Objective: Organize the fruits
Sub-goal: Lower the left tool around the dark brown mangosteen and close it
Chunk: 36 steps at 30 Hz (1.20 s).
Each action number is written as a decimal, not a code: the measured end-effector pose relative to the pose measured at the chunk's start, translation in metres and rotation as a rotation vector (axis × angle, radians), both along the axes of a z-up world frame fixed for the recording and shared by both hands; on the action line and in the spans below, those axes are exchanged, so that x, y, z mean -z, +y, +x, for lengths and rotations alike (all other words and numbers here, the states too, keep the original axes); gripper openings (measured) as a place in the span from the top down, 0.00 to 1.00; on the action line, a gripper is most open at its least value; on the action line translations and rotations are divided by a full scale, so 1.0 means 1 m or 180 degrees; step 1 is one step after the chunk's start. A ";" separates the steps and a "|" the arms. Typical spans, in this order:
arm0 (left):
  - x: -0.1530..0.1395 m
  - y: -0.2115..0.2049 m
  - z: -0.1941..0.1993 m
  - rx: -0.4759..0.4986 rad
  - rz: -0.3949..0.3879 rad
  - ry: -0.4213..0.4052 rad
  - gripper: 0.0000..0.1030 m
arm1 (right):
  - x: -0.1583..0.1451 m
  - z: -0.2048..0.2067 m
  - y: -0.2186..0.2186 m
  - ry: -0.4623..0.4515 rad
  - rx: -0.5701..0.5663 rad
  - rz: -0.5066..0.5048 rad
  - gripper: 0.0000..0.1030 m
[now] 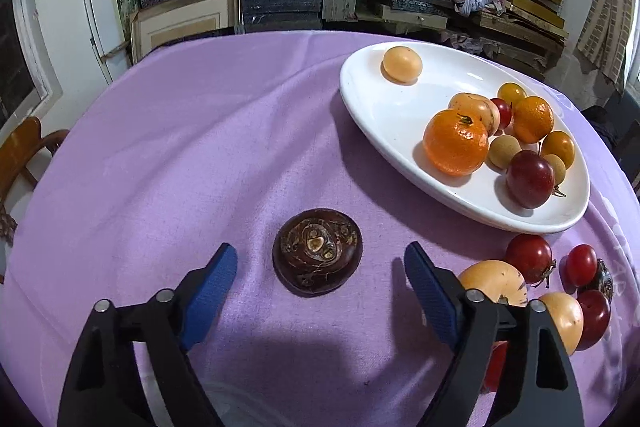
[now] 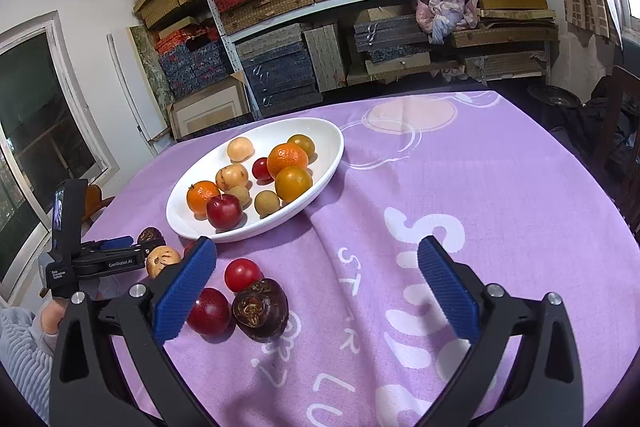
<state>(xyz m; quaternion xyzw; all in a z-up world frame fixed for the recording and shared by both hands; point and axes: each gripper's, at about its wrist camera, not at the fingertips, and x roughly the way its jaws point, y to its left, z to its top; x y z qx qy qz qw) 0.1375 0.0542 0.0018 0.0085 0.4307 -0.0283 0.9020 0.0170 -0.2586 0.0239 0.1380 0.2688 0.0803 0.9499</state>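
While left gripper (image 1: 320, 267) straddles dark water chestnut (image 1: 317, 252) on purple cloth (image 1: 180, 147), jaws apart, pads not yet touching: centre fruit between pads, lower further, squeeze gently at widest sides; flat, hard shape likely slips. White dish (image 1: 376, 115) waits at 2 o'clock; carry there. Right gripper (image 2: 316, 275) apart, empty; loose fruit at its 9 o'clock.

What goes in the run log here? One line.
left hand-held gripper: open around water chestnut | right hand-held gripper: open, empty | plate: partly filled
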 end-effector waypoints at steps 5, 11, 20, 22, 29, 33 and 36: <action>0.000 0.006 0.001 -0.0033 -0.0070 0.0002 0.31 | 0.002 0.001 0.002 0.0027 -0.0016 -0.0013 0.04; -0.001 0.011 -0.001 -0.0102 -0.0070 -0.0039 0.57 | 0.001 0.000 0.013 0.0052 -0.0189 -0.0087 0.04; -0.011 0.007 -0.022 -0.0005 -0.0092 -0.0257 0.57 | 0.005 -0.004 0.057 0.0178 -0.0549 -0.0973 0.21; -0.013 0.005 -0.026 0.0002 -0.0079 -0.0288 0.57 | 0.012 0.001 0.057 0.0284 -0.0623 -0.0946 0.35; -0.031 0.000 -0.041 0.0038 -0.0220 -0.0373 0.57 | 0.024 0.004 0.067 0.0337 -0.0765 -0.1056 0.42; -0.046 -0.020 -0.062 0.0248 -0.0205 -0.0487 0.57 | 0.026 0.004 0.072 0.0375 -0.0838 -0.1070 0.42; -0.052 -0.038 -0.082 0.0439 -0.0197 -0.0539 0.57 | 0.028 0.005 0.074 0.0419 -0.0849 -0.1064 0.42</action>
